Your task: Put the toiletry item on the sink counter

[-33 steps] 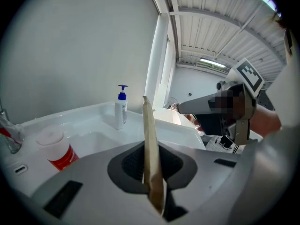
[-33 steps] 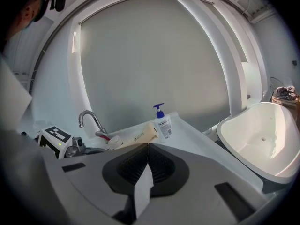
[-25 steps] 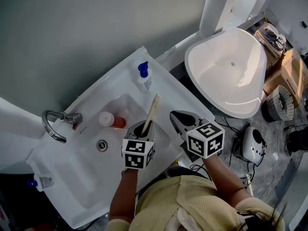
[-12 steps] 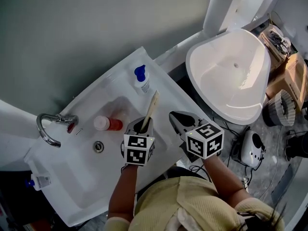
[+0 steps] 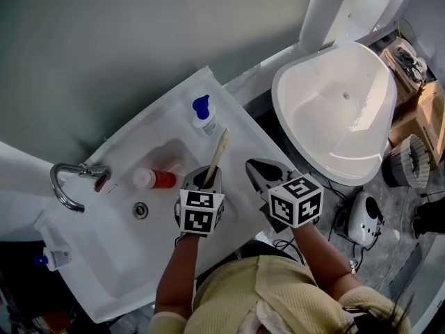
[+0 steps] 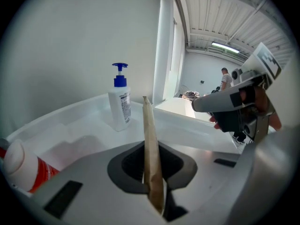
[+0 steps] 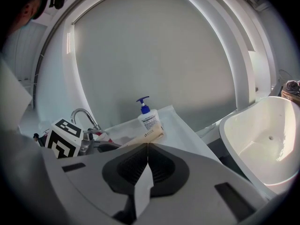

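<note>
A long tan paper-wrapped toiletry item stands upright in my left gripper, which is shut on its lower end above the front right part of the white sink. In the left gripper view the tan item rises between the jaws, with the counter behind it. My right gripper hovers just right of the left one, over the counter's front edge. Its jaws meet with nothing held between them. The tan item's tip shows beyond them.
A white pump bottle with a blue top stands on the counter's back right corner. A red bottle with a white cap lies in the basin near the drain. A chrome faucet is at left. A white bowl-shaped fixture stands to the right.
The head view has shifted a little, so the sink sits slightly further left. Both grippers keep nearly the same places, and the left one still holds the tan item upright.
</note>
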Tool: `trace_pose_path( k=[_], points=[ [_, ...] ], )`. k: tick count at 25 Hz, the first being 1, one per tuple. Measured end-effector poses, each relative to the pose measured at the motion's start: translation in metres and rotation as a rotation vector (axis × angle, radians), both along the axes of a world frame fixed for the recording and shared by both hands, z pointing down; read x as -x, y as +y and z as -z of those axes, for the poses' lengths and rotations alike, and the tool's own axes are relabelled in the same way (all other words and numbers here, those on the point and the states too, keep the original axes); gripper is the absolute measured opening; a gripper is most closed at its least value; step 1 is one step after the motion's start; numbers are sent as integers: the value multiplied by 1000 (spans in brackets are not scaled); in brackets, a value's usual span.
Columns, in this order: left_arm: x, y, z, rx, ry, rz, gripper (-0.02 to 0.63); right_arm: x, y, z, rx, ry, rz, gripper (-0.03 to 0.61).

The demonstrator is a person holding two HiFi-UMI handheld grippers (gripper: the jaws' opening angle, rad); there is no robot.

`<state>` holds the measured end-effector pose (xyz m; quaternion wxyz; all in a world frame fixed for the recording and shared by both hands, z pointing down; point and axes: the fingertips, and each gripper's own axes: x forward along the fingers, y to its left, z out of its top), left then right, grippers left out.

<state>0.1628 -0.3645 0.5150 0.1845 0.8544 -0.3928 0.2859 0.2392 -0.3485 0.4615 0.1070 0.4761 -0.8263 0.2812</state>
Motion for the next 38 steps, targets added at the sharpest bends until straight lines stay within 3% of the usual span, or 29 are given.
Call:
trace_pose_path(
  k=[18,29,34,38],
  points=[
    [-10,-29,-3,-8,-82,-7,60,0,-8,-17,33,-29,41,25],
    [-13,-35,-8,9,-56,-6,62,-1,-11,-26,50,-26,44,26],
    [-12,-40,-1,-27,-49,9,140,3,-11,-25,52,-30,51,26],
    [-15,-39,6,-43,-24,2,150,4,-10,-26,55,-28,51,26]
  ],
)
